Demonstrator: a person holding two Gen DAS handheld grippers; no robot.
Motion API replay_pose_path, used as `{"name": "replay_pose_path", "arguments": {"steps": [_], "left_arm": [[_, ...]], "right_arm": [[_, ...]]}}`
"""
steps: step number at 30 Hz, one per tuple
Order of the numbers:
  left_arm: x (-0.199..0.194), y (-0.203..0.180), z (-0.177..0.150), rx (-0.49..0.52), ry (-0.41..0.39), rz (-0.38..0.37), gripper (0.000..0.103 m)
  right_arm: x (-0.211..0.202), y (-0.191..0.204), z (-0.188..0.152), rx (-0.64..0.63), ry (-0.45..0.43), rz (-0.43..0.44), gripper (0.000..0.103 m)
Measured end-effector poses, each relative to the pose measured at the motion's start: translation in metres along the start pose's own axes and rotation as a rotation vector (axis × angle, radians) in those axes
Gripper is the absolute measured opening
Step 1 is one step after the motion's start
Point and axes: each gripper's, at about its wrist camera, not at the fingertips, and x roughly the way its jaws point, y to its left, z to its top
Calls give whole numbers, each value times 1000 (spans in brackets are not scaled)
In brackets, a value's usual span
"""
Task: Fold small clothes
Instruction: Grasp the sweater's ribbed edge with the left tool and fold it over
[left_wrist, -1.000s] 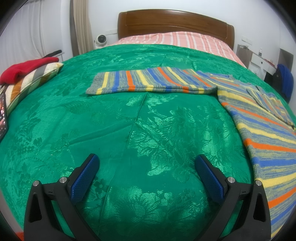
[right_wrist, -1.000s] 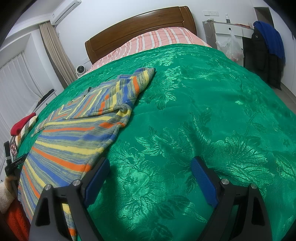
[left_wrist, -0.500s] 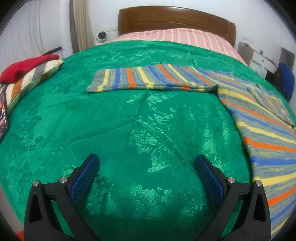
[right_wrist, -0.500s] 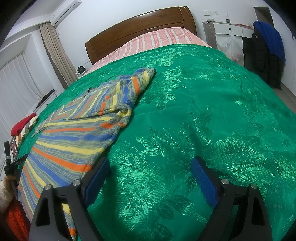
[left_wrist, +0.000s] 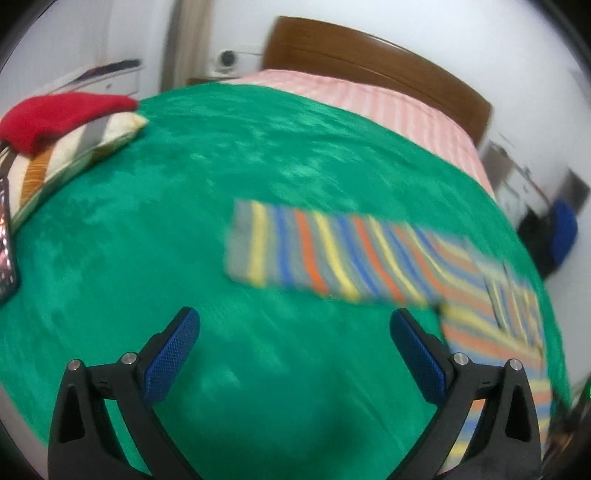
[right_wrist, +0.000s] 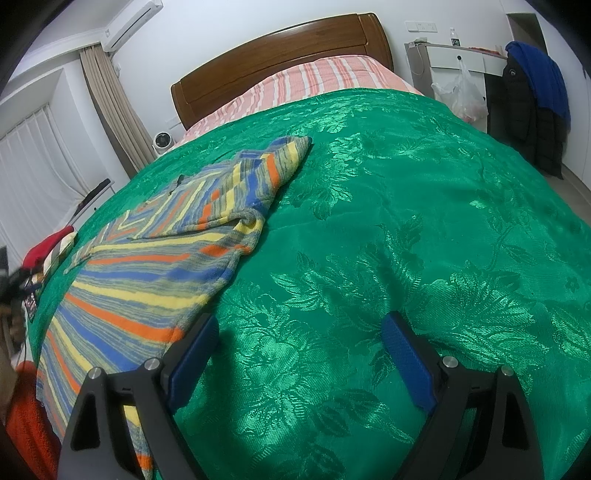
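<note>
A striped knit sweater (right_wrist: 147, 273) in blue, orange, yellow and grey lies flat on the green bedspread (right_wrist: 406, 221). Its right sleeve is folded across the chest. In the blurred left wrist view the other sleeve (left_wrist: 325, 258) stretches out straight to the left, ahead of my left gripper (left_wrist: 295, 325), which hovers open and empty above bare bedspread (left_wrist: 184, 221). My right gripper (right_wrist: 299, 328) is open and empty too, low over the bedspread, its left finger (right_wrist: 192, 354) beside the sweater's side edge near the hem.
A red cloth (left_wrist: 55, 114) rests on a striped cushion (left_wrist: 74, 155) at the bed's left side, with a dark flat object (left_wrist: 5, 240) next to it. Wooden headboard (right_wrist: 280, 51) and pink striped sheet (right_wrist: 306, 81) lie beyond. Dark coats (right_wrist: 532, 99) hang at the right.
The left gripper has lifted and swung forward, rolling so the view tilts; the outstretched sleeve now sits closer ahead of it. The right gripper has not moved.
</note>
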Motion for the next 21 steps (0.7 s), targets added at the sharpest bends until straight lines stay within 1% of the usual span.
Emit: {"name": "replay_pose_path", "arguments": {"steps": [2,3,5,7,9,10,11,12,13,14,15,18,20,21], "left_arm": [[22,20,22,-46,24,54,102],[37,29,33,-73,56,74,101],[64,38,48,-102,121,75,99],[89,37,56,-97,172,84,86],[111,32,60,-93,223,89,64],[118,30,60,-92,240,88,57],[122,24,60,-70,240,101,22],[124,17,60,-34,237,120,4],[123,10,62,-13,234,125,3],[118,0,66,6,215,131,3],[108,-13,73,30,185,116,3],[68,-69,96,150,103,35,2],[40,-125,104,253,67,-50,3],[31,-147,105,293,57,-80,3]], "right_arm": [[0,1,1,1,-2,2,90],[0,1,1,0,-2,1,90],[0,1,1,0,-1,0,90],[1,2,1,-3,2,-5,90],[1,3,1,-7,4,-11,90],[1,2,1,-8,4,-11,90],[2,2,1,-8,4,-11,90],[2,2,1,-8,4,-10,90],[2,2,1,-8,4,-10,90],[2,2,0,-8,3,-10,90],[2,2,0,-8,3,-10,90],[2,2,0,-8,2,-10,90],[2,4,0,-12,2,-16,90],[3,4,0,-14,1,-17,90]]}}
